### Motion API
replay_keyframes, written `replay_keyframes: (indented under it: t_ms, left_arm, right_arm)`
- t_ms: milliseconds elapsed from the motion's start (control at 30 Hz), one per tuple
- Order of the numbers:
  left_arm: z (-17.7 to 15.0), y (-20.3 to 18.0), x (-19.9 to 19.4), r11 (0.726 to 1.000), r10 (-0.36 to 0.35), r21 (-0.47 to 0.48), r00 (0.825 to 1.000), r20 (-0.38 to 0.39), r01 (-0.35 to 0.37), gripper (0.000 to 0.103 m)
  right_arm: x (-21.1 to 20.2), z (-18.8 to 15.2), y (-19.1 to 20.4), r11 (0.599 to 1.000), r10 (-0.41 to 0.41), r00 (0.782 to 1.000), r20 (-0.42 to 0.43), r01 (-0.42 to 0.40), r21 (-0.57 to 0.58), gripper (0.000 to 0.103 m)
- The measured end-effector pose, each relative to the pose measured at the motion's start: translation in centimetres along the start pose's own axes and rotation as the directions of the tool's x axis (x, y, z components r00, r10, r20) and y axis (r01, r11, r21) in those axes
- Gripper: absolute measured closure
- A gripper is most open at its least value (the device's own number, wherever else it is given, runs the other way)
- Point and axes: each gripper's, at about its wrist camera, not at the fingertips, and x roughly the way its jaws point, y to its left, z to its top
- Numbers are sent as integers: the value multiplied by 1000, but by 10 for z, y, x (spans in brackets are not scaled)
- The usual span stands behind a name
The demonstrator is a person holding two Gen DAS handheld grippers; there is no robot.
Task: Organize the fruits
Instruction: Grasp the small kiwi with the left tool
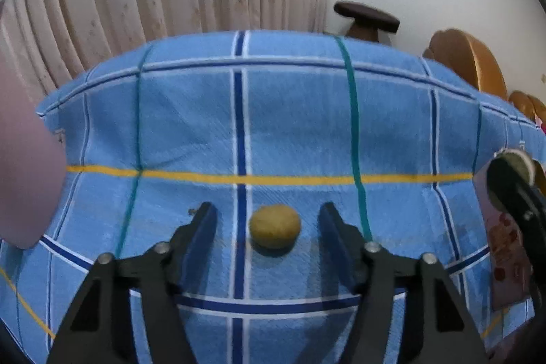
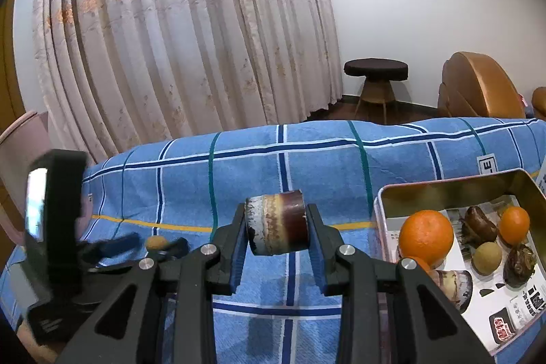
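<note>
Left wrist: left gripper (image 1: 268, 224) sitting half-wide around a small yellow-brown round fruit (image 1: 274, 226) on the blue plaid cloth (image 1: 290, 125), pads not touching it.
Right wrist: right gripper (image 2: 276, 239) clamping a brown-and-white ceramic cup (image 2: 275, 221) sideways; metal tin (image 2: 443, 193) to its right holding 2 oranges (image 2: 426, 236).

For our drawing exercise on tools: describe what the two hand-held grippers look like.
Each hand-held gripper, left and right, is matt black plastic with angular linkage arms, silver pivot bolts and two flat fingers lined with blue pads. No cables or sleeves show.
</note>
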Motion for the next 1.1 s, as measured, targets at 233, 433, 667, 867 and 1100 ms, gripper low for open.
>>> replay_keyframes:
  t_ms: [233,433,667,867,1100]
  left_arm:
    - [-3,3,-4,999,-32,-18,999,17,33,73]
    - [-9,14,-28,996,40,-83,991,125,-30,73]
    - [-24,22,-56,987,132,-120,965,226,-107,73]
    - [-35,21,-68,985,142,-127,958,247,-114,73]
    - [-49,20,-77,987,131,-129,957,257,-100,73]
  right_arm:
    - [-2,-3,14,998,7,1000,21,-6,-64,69]
    - [-5,-4,19,995,5,1000,29,-2,-102,69]
    - [-11,-9,22,993,16,999,44,-11,-116,69]
    - [-26,-18,27,988,35,998,58,-26,-154,69]
    - [-44,-26,23,986,35,997,62,-24,-165,69]
